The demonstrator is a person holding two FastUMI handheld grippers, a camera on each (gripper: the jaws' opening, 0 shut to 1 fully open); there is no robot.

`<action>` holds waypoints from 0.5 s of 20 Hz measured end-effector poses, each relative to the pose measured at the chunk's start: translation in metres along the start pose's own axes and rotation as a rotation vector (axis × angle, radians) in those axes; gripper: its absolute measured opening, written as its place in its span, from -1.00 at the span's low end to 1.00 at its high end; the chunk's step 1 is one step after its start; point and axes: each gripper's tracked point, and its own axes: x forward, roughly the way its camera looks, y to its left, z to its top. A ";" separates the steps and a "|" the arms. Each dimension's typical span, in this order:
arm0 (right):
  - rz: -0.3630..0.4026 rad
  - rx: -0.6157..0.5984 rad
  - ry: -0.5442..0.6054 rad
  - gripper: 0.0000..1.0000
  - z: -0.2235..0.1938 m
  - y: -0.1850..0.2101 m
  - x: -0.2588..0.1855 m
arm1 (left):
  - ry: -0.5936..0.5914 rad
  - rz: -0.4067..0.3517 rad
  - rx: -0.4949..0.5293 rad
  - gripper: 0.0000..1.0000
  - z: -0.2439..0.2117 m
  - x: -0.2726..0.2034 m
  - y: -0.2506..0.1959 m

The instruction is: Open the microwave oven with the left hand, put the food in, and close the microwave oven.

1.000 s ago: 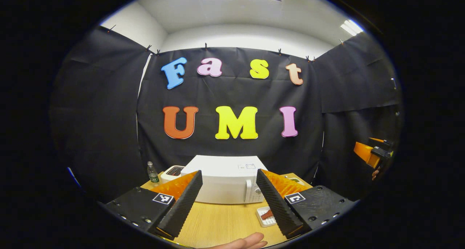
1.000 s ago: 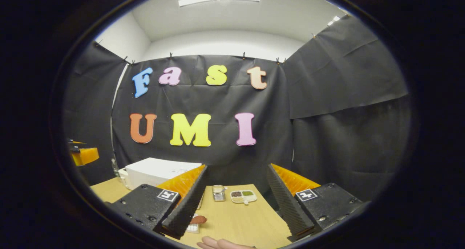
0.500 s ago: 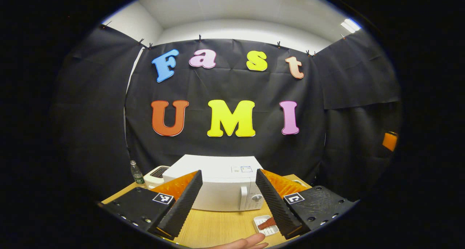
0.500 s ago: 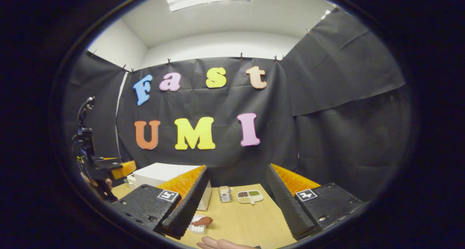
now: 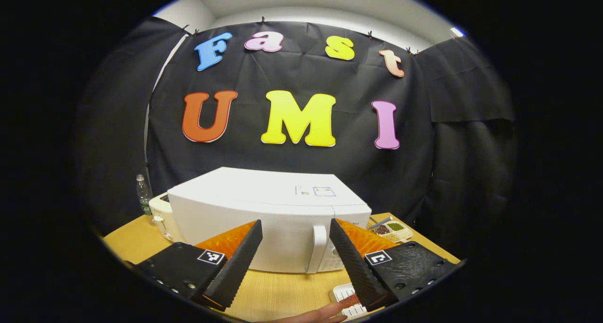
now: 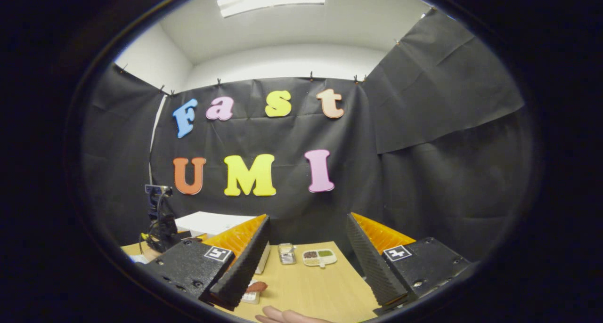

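Step in hand, as judged: approach to the door; opening not yet begun, food not yet loaded.

- Microwave oven [image 5: 264, 210]: one. White, on the wooden table [image 5: 282, 290], door closed. One vertical door handle [image 5: 316, 247] at the right of the door, with the control panel beyond it to the right.
- Left gripper [image 5: 293, 262]: one. Fingers apart, holding nothing. The handle shows in the gap between the fingertips, farther off, not touched.
- Right gripper [image 6: 306, 262]: one. Fingers apart, holding nothing, held over the right part of the table, apart from the oven.
- Food [image 6: 256, 286]: one reddish-brown piece on one small white tray [image 5: 346, 295], lying on the near table in front of the oven's right end. In the right gripper view it sits just beside that gripper's left finger.
- Divided snack dish [image 6: 319, 256]: one, far right on the table; at least two fillings, dark and green.
- Small clear container [image 6: 285, 253]: one, just left of the dish.
- Water bottle [image 5: 143, 194]: one, far left, behind the oven.
- Cream appliance [image 5: 160, 214]: one, at the oven's left side; kind cannot be told.
- Hand [image 6: 287, 316]: fingers of one at the bottom edge.

Next move, as judged: the left gripper goes forward until the handle sits between its fingers, clamps on it, then pulls along the door's arc. The hinge appears to be on the left, so the pull should curve leftward.
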 end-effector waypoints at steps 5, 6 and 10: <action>-0.028 -0.043 -0.002 1.00 -0.013 -0.015 0.006 | 0.013 -0.031 0.006 0.84 -0.037 0.031 -0.016; -0.012 -0.036 0.003 0.86 -0.015 -0.011 0.004 | 0.027 -0.046 -0.002 0.84 -0.044 0.037 -0.021; 0.028 -0.033 0.001 1.00 -0.018 -0.006 -0.006 | 0.071 -0.052 -0.049 0.84 -0.068 0.059 -0.031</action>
